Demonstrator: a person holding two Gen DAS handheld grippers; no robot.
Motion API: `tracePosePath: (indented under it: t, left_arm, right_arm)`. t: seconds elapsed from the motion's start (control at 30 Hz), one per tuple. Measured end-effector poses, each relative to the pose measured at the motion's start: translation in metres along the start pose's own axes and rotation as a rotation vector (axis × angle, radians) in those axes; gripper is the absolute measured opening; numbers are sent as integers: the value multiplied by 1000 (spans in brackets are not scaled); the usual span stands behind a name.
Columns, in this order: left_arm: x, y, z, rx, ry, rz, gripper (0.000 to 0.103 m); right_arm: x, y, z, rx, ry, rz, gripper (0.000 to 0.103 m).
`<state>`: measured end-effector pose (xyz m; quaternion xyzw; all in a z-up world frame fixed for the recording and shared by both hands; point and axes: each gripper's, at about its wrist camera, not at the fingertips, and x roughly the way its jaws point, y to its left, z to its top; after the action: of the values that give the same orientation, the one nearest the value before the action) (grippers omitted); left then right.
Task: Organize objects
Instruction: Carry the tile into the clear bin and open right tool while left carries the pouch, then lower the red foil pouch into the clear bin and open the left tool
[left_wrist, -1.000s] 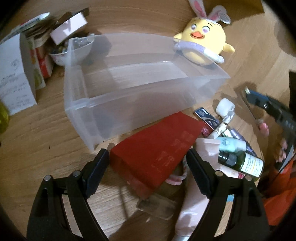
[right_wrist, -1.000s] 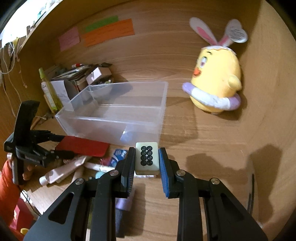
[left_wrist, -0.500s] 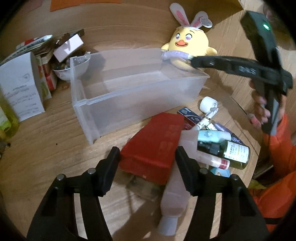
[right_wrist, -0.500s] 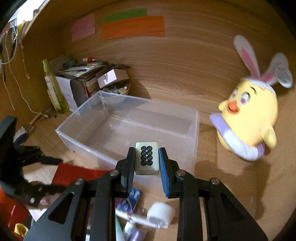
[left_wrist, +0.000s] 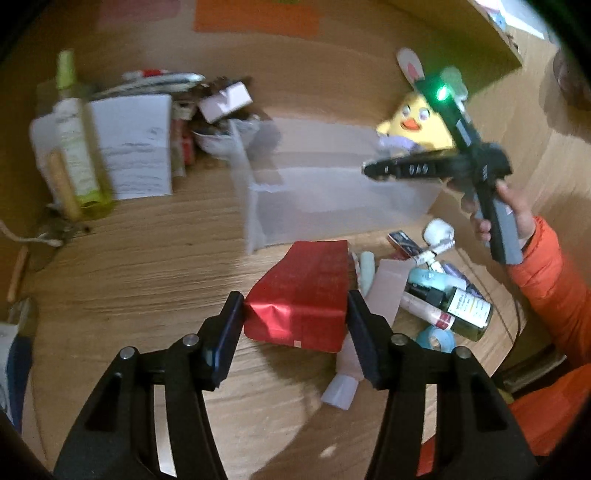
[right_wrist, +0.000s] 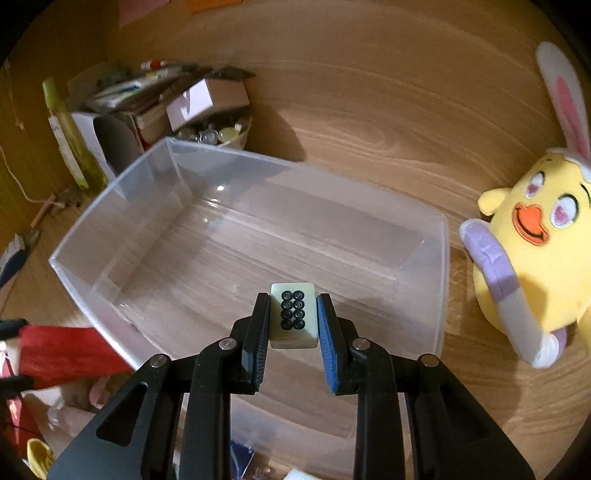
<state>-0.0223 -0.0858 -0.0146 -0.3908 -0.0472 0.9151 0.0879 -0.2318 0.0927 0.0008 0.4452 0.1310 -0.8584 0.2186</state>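
Observation:
A red foil packet sits between the pads of my left gripper. Its jaws are closing and both pads press the packet's sides; it looks raised off the wooden table. The packet's blurred end also shows in the right wrist view. My right gripper is shut on a pale mahjong tile with black rings. It hangs over the near side of the clear plastic bin, which holds nothing. In the left wrist view the right gripper reaches over the bin.
A yellow plush chick stands right of the bin. A heap of tubes and bottles lies right of the packet. A green bottle, white box and bowl crowd the back left. A person's orange sleeve is at right.
My left jaws narrowed onto the red packet and drew back and up with it. My right gripper carried the tile from beside the bin to over its inside.

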Motion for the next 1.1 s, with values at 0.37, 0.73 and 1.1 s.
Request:
tracePosePath:
  t: [0.37,0.73,1.1]
  left_arm:
    - [-61,-7,25,-13,-181,41,55]
    - [-9,-9,82,-14,-163,57,55]
    - [69,-14,116,6,-56,76,55]
  right_arm:
    - [19,-3,9,-16,81,11,23]
    - [-23,-14,-2,38,-3,16,38]
    - [-69,-28,-40,150,-134,51,50]
